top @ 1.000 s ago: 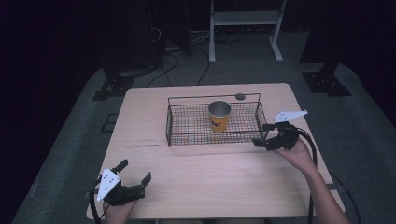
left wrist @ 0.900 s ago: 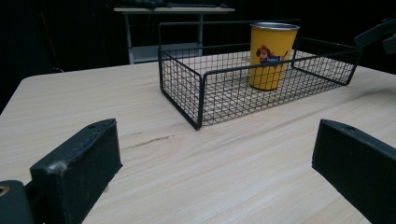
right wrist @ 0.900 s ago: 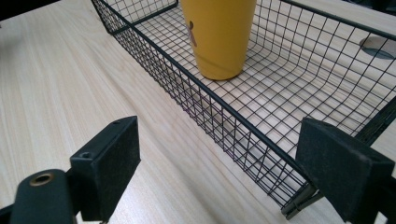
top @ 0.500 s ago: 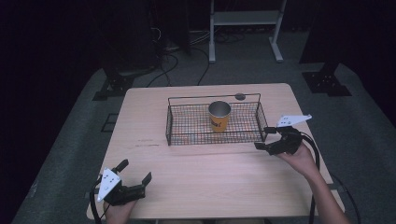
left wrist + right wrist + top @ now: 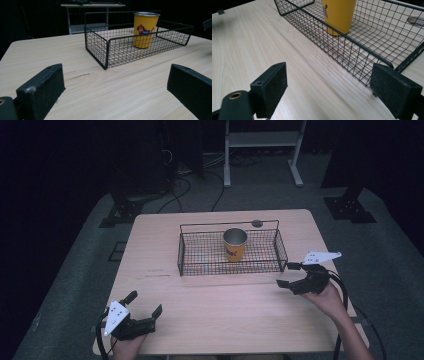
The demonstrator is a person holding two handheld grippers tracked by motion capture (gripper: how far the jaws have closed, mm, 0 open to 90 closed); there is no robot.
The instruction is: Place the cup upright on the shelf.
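Note:
A yellow metal cup [image 5: 235, 244] [image 5: 145, 29] [image 5: 339, 15] stands upright inside a black wire basket [image 5: 200, 267] [image 5: 100, 45] [image 5: 367, 53] at the middle of the wooden table [image 5: 220, 305]. My left gripper [image 5: 144, 303] [image 5: 113, 92] rests open near the table's front left corner, far from the basket, with nothing between its jaws. My right gripper [image 5: 287, 274] [image 5: 328, 87] is open just off the basket's right front corner, its jaws empty and pointing left toward the basket.
A small dark round disc [image 5: 257, 223] [image 5: 415, 21] lies on the table behind the basket. Cables and a white metal stand [image 5: 260, 140] sit on the floor beyond the table. The table's right edge is close to my right hand.
My right gripper has drawn back a little from the basket, toward the table's front right. The left gripper, cup and basket have not moved.

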